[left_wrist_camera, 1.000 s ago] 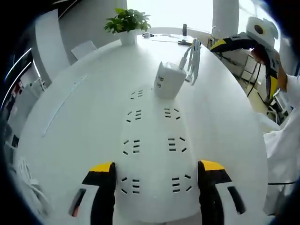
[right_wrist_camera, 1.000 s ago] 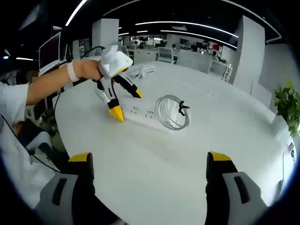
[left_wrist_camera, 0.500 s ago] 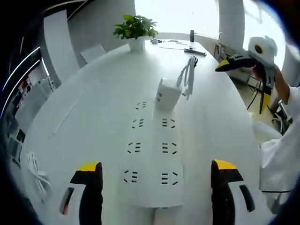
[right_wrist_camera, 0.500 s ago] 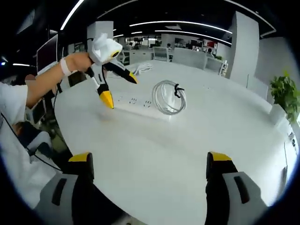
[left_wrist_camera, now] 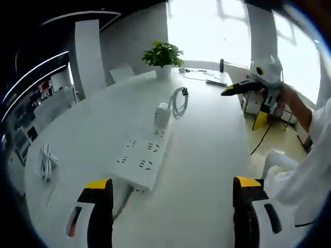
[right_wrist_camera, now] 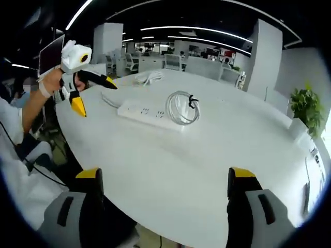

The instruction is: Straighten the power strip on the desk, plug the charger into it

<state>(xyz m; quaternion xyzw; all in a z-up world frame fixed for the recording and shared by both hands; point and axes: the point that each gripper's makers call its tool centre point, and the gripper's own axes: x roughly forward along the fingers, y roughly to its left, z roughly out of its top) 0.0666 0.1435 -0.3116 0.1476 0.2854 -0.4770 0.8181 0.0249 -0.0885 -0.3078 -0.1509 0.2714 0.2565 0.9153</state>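
Pulled back from the strip (left_wrist_camera: 144,158), both grippers (left_wrist_camera: 173,206) (right_wrist_camera: 163,199) wide open, holding nothing. Charger (left_wrist_camera: 162,113) already plugged in at the strip's far end on the desk (left_wrist_camera: 207,155). Looks done.

round white table (right_wrist_camera: 170,155), potted plant (left_wrist_camera: 162,53), bright windows (left_wrist_camera: 207,26), ceiling light strips (right_wrist_camera: 207,39), white pillar (right_wrist_camera: 266,57)

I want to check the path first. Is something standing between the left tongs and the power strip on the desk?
Nothing visible does. In the left gripper view, only bare desk lies between the open left tongs and the power strip. The charger sits at the strip's far end.
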